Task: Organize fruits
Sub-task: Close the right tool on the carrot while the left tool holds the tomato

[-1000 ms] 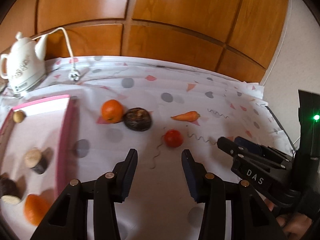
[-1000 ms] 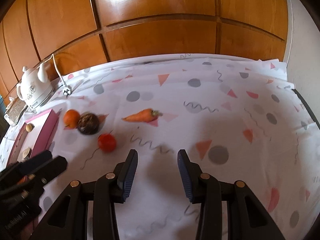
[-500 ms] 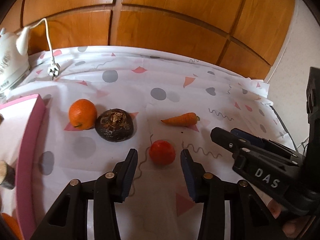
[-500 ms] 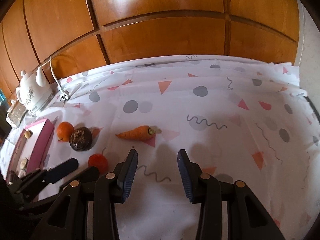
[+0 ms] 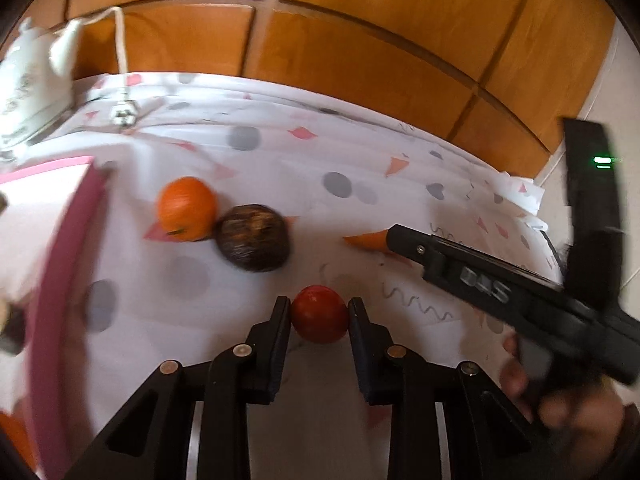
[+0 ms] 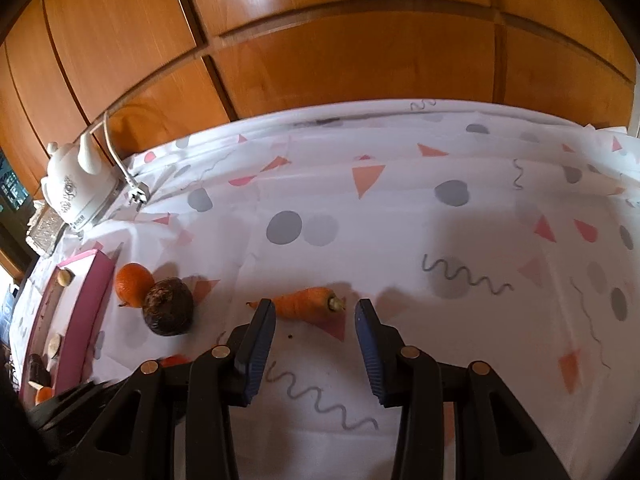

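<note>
A red tomato (image 5: 319, 320) lies on the patterned cloth, and my left gripper (image 5: 319, 306) is closing on it, both pads pressing its sides. Behind it to the left, an orange (image 5: 186, 208) touches a dark brown round fruit (image 5: 254, 238). My right gripper (image 6: 314, 306) is open low over the cloth. A carrot (image 6: 304, 307) lies crosswise just beyond its fingertips, untouched. A pink-rimmed tray (image 5: 60, 264) at the left holds several pieces of produce, mostly cut off by the frame edge.
A white kettle (image 6: 76, 188) with its cord and plug stands at the back left corner. Wooden cabinet doors run behind the table. The cloth (image 6: 480, 240) to the right of the carrot carries only its printed shapes. A person's hand (image 5: 560, 400) holds the right gripper.
My left gripper came forward and down around the tomato and closed onto it. My right gripper slid toward the carrot, which now lies just ahead of its open fingers.
</note>
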A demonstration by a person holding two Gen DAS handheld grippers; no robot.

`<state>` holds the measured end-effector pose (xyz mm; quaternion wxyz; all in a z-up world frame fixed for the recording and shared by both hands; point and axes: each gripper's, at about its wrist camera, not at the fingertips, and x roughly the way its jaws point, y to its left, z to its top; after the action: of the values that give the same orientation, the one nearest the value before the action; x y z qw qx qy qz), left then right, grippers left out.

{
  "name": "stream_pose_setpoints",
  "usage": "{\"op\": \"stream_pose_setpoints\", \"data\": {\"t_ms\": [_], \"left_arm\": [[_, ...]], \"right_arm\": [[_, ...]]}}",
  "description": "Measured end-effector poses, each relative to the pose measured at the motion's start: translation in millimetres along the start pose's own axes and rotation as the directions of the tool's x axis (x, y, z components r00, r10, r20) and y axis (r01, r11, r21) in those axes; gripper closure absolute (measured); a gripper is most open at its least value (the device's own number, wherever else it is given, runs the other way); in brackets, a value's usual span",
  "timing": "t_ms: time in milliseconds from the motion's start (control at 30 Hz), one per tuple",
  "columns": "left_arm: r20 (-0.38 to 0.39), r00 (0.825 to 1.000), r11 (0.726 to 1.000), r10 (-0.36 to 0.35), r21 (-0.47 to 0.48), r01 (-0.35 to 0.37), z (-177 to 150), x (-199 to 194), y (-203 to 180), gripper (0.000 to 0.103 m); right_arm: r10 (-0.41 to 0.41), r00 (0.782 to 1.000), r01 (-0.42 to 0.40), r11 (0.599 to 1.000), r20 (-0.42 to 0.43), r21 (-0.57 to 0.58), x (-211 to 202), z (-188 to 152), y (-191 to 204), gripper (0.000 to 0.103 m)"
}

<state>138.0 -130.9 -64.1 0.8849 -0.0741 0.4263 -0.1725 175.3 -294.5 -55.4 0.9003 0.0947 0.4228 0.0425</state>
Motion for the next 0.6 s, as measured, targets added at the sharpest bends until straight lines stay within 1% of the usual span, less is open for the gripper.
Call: {"op": "stream_pose_setpoints", "data": {"t_ms": [67, 100, 167, 200, 267, 300, 333, 367, 433, 500, 533, 600], "left_arm": [[0.02, 0.998, 0.999, 0.052, 0.014, -0.052, -6, -14, 5, 0.074], [0.029, 0.998, 0.998, 0.056, 0.013, -0.056, -9, -19, 8, 0.074], [0.044, 0.994, 0.995, 0.102, 0.018, -0.103, -18, -29, 15, 0.074], [0.045, 0.993, 0.994, 0.107, 0.011, -0.107, -21, -30, 18, 0.074], [0.018, 0.993, 0.993, 0.115, -0.026, -0.115, -25, -25, 29, 0.074], [0.022, 0.994, 0.994, 0.105, -0.038, -0.104, -26, -24, 31, 0.074], [0.03, 0.994, 0.994, 0.105, -0.036, -0.104, -27, -24, 31, 0.074], [0.031, 0.993, 0.993, 0.112, -0.027, -0.111, -27, -24, 30, 0.074], [0.03, 0.993, 0.993, 0.117, -0.02, -0.116, -29, -22, 29, 0.075], [0.032, 0.993, 0.993, 0.115, -0.02, -0.115, -30, -23, 30, 0.075], [0.032, 0.993, 0.993, 0.115, -0.021, -0.114, -29, -22, 30, 0.075], [0.032, 0.992, 0.993, 0.118, -0.018, -0.118, -29, -21, 30, 0.075]], "right_arm": [[0.003, 1.0, -0.003, 1.0, -0.009, 0.004, 5, 0, 1, 0.057], [0.004, 1.0, -0.004, 1.0, -0.013, 0.002, 8, 0, 2, 0.057], [-0.002, 1.0, 0.002, 1.0, -0.013, -0.007, 11, 0, 5, 0.057], [-0.004, 1.0, 0.004, 1.0, -0.011, -0.011, 12, -1, 6, 0.057], [-0.022, 1.0, 0.022, 1.0, -0.013, -0.016, 14, -3, 8, 0.063], [-0.025, 1.0, 0.024, 1.0, -0.007, -0.016, 13, -4, 8, 0.066], [-0.026, 1.0, 0.026, 1.0, -0.005, -0.017, 12, -4, 8, 0.073], [-0.029, 1.0, 0.029, 0.999, -0.001, -0.015, 11, -5, 8, 0.076], [-0.037, 0.999, 0.037, 0.999, 0.004, -0.018, 8, -7, 8, 0.078], [-0.037, 0.999, 0.037, 0.999, 0.004, -0.021, 5, -10, 10, 0.083], [-0.035, 0.999, 0.035, 0.999, 0.003, -0.022, 4, -11, 11, 0.087], [-0.029, 1.0, 0.029, 0.999, -0.006, -0.024, 1, -15, 12, 0.089]]}}
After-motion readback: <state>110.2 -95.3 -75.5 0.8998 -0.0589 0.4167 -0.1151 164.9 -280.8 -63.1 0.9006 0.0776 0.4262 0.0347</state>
